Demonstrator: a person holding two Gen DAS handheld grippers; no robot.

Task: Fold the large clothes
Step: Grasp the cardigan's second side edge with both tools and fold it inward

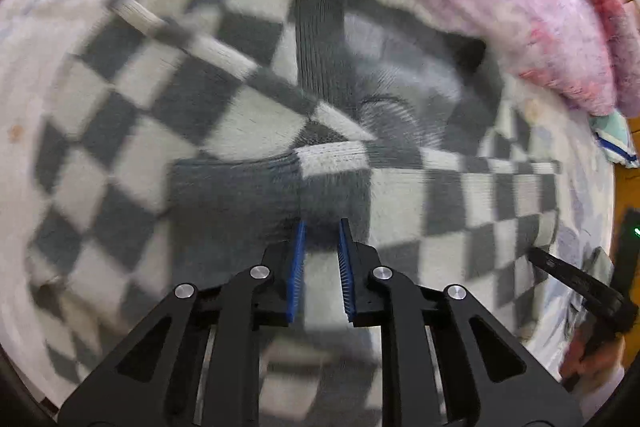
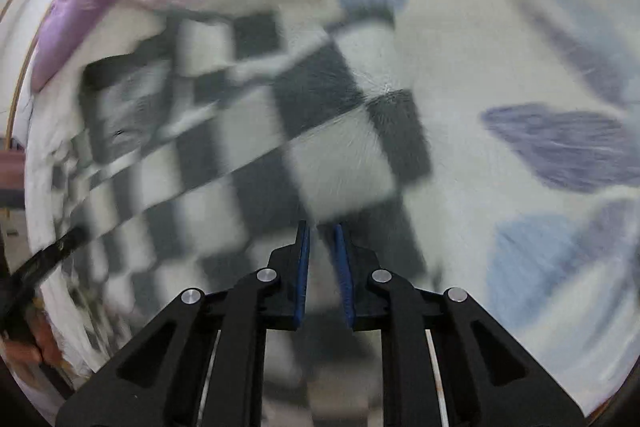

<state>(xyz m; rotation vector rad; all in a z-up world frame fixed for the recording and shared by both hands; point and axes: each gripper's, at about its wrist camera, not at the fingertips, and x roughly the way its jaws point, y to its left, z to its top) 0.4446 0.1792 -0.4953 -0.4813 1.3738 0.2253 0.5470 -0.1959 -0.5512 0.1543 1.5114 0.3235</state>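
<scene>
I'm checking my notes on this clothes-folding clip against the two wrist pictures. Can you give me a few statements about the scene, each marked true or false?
1. The garment under both grippers is a grey and white checkered sweater. True.
2. A pink fuzzy cloth lies beside the sweater at the upper right of the left wrist view. True.
3. The left hand-held gripper stands wide open. False: its blue pads are close together, over the sweater's grey part.
4. The sweater lies on a bare wooden table. False: it lies on a white sheet with blue and purple patterns.
5. The right hand-held gripper points at the pink cloth. False: it points at the sweater.
</scene>
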